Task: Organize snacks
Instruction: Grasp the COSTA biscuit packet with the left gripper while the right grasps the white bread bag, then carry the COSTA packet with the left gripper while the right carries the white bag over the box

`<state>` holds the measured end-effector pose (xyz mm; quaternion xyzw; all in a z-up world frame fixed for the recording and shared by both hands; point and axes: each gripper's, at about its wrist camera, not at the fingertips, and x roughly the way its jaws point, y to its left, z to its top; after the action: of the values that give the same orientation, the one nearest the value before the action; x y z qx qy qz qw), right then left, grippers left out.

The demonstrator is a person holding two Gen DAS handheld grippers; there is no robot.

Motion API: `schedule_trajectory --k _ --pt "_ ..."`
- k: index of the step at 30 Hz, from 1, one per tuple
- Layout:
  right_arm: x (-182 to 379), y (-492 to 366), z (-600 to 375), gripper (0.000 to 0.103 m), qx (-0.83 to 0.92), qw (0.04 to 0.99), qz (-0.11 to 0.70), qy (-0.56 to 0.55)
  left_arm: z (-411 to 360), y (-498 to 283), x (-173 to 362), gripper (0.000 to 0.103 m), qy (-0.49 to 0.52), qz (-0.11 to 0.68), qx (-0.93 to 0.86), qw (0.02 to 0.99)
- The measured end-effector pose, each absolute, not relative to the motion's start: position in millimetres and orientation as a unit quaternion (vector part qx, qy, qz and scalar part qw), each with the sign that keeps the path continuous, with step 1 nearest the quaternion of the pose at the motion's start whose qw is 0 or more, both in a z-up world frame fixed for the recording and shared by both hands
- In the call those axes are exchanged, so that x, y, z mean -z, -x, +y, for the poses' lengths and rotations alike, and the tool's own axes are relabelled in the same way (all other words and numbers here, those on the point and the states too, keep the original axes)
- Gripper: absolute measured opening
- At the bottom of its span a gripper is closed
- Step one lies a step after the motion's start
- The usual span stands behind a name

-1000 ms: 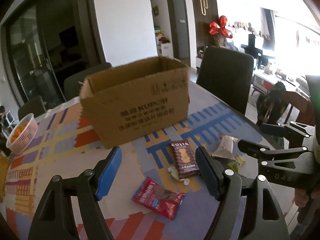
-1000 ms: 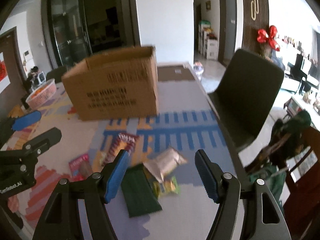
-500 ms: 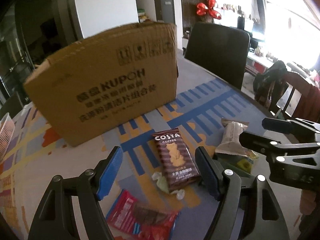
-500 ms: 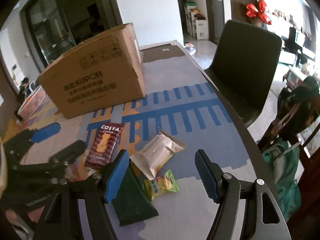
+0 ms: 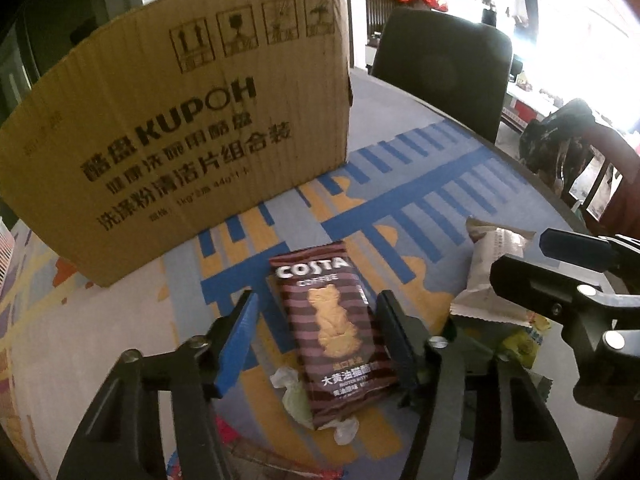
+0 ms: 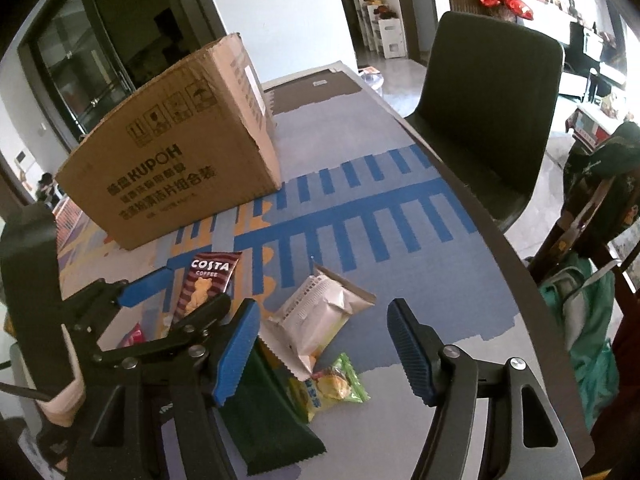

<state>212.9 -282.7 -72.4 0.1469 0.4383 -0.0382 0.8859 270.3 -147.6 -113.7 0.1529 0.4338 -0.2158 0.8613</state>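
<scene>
Straddling COSTA COFFEE packet (image 5: 334,332), KUPOH box (image 5: 180,120)

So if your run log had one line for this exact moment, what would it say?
left gripper: open, straddling Costa packet | right gripper: open, over white packet | cardboard box: behind

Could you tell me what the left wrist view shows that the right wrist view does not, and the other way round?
Only the left wrist view shows the pale crumpled wrapper under the Costa pack's near end, and the whole pack lying between the open left gripper's fingers. Only the right wrist view shows the dark green packet and the whole yellow-green candy bag by the open right gripper. Both show the cardboard box, the Costa pack, the white packet, the black chair and the patterned table.
</scene>
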Motion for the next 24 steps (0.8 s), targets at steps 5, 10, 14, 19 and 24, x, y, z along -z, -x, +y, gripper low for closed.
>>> schedule_trajectory --k 5,10,14,19,24 --pt "80.1 -221.4 -280.8 0.063 0.038 0.878 0.452 -0.150 -140.2 -274.0 112.8 0.039 -0.131 0.442 0.229 0.858" --pt "85.0 -232.9 -276.1 0.061 0.040 0.874 0.462 -0.144 -134.6 -276.0 113.4 0.037 -0.125 0.442 0.227 0.859" --pt "88.1 -241.8 -267.4 0.055 0.041 0.874 0.470 -0.114 -126.9 -274.9 109.3 0.036 -0.117 0.442 0.216 0.863" --pt "91.0 -245.6 -262.6 0.044 0.042 0.874 0.476 -0.090 -118.0 -270.3 97.0 0.036 -0.104 0.434 0.206 0.871" --pt "90.2 -245.3 -261.2 0.033 0.036 0.874 0.477 -0.080 -109.1 -260.7 77.9 0.036 -0.089 0.421 0.204 0.879"
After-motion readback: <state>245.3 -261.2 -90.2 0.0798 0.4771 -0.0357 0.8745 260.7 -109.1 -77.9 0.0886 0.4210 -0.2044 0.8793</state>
